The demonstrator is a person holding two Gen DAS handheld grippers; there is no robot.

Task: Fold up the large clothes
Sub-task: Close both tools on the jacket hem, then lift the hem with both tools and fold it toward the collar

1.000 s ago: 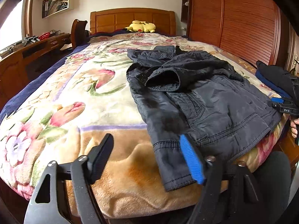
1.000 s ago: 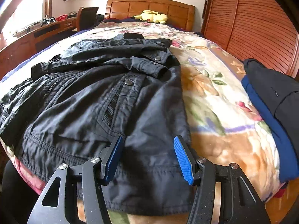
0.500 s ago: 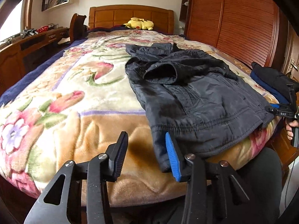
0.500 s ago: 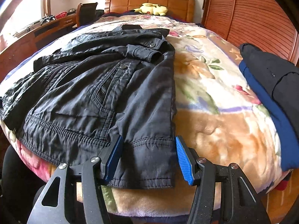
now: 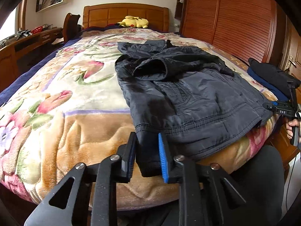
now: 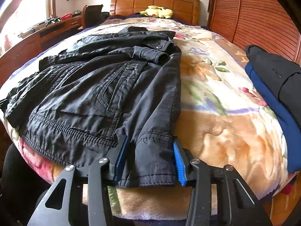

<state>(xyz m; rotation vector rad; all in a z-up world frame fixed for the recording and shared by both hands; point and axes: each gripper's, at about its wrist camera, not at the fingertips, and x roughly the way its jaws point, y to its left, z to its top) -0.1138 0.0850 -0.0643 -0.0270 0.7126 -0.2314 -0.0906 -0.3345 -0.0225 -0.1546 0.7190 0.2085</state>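
On your left, the left gripper (image 5: pixel 147 155) has narrowed sharply over the last second: its blue pads, spread wide a moment ago, now stand close on either side of the near-left hem corner of the dark jacket (image 5: pixel 188 94), touching or nearly touching the cloth, though you cannot yet call it a firm pinch. That suggests you are about to take hold of the hem for a fold.

The jacket lies flat on the floral blanket (image 5: pixel 56 98), toward the foot of the bed, its hem hanging slightly over the near edge. Its long axis runs from you toward the headboard (image 5: pixel 126 15), collar pointing away, hem toward you, sleeves folded across the chest.

On your right, the right gripper (image 6: pixel 150 160) has moved in over the other hem corner; its fingers stand apart, straddling the cloth without squeezing. Further right, a folded navy-and-blue pile (image 6: pixel 272 86) rests on the blanket, apart from the jacket.
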